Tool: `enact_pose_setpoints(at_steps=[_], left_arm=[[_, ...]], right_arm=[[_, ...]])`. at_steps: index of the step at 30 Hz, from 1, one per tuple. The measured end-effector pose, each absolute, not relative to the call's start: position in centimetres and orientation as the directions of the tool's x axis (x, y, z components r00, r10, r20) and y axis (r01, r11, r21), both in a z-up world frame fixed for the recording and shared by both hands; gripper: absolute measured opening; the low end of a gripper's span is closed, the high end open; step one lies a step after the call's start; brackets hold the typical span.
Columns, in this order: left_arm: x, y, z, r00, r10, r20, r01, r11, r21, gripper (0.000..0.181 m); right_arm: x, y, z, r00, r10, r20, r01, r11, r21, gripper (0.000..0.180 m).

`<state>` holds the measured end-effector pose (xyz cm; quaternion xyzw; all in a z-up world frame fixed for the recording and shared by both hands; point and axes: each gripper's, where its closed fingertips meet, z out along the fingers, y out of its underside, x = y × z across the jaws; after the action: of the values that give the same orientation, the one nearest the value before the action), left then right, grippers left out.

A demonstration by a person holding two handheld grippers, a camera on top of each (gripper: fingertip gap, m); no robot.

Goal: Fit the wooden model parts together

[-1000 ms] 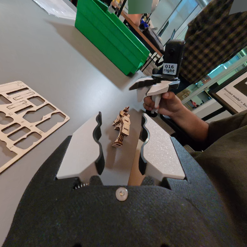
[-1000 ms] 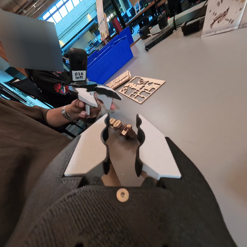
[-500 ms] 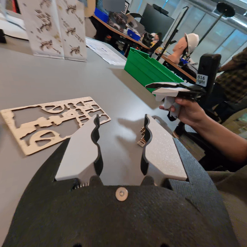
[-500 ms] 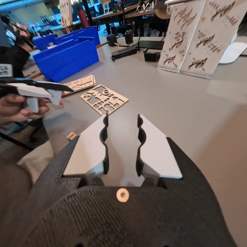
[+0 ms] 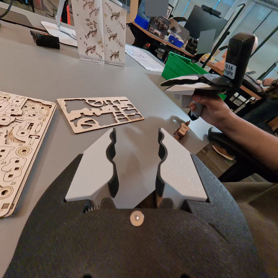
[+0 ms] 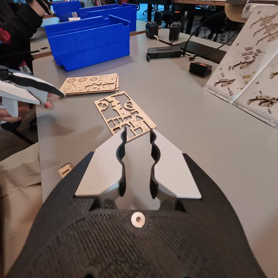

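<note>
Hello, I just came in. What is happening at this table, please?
A person holds one pair of tongs in each hand, working on a wooden model kit. At this moment the left tongs and the right tongs are open and empty, both above the grey table. A small part-built wooden model lies near the table edge, untouched. A punched-out wooden sheet lies in front of the right tongs, with a stack of full sheets behind it.
</note>
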<state>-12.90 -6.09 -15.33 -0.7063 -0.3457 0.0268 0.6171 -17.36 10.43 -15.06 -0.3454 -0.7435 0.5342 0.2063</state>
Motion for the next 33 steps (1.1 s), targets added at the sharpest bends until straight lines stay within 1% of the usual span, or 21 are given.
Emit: enact_pose_setpoints(at_steps=[3, 8, 16, 21, 29, 33], left_arm=[[-13.0, -6.3, -15.7, 0.754, 0.533, 0.384, 0.459, -0.010, -0.888, 0.053], [-13.3, -5.9, -16.2, 0.752, 0.534, 0.387, 0.473, -0.026, -0.881, 0.055], [-14.4, -3.9, -16.7, 0.768, 0.530, 0.361, 0.467, -0.077, -0.881, 0.062], [-15.3, -2.3, -17.1, 0.773, 0.524, 0.357, 0.473, -0.101, -0.875, 0.069], [-16.3, 0.7, -18.5, 0.723, 0.526, 0.447, 0.591, -0.137, -0.795, 0.088], [-16.7, 2.0, -18.8, 0.740, 0.520, 0.426, 0.584, -0.182, -0.791, 0.090]], right_arm=[[-17.3, 10.0, -15.1, -0.688, 0.722, -0.071, 0.295, 0.189, -0.936, 0.028], [-16.7, 10.0, -15.0, -0.691, 0.707, -0.151, 0.329, 0.122, -0.936, 0.027], [-15.0, 11.7, -15.4, -0.658, 0.733, -0.172, 0.356, 0.101, -0.929, 0.028], [-13.7, 13.6, -15.5, -0.613, 0.766, -0.194, 0.375, 0.067, -0.924, 0.028], [-11.2, 16.6, -15.6, -0.530, 0.816, -0.231, 0.394, -0.005, -0.919, 0.028], [-10.0, 17.8, -15.8, -0.493, 0.837, -0.237, 0.399, -0.024, -0.917, 0.028]])
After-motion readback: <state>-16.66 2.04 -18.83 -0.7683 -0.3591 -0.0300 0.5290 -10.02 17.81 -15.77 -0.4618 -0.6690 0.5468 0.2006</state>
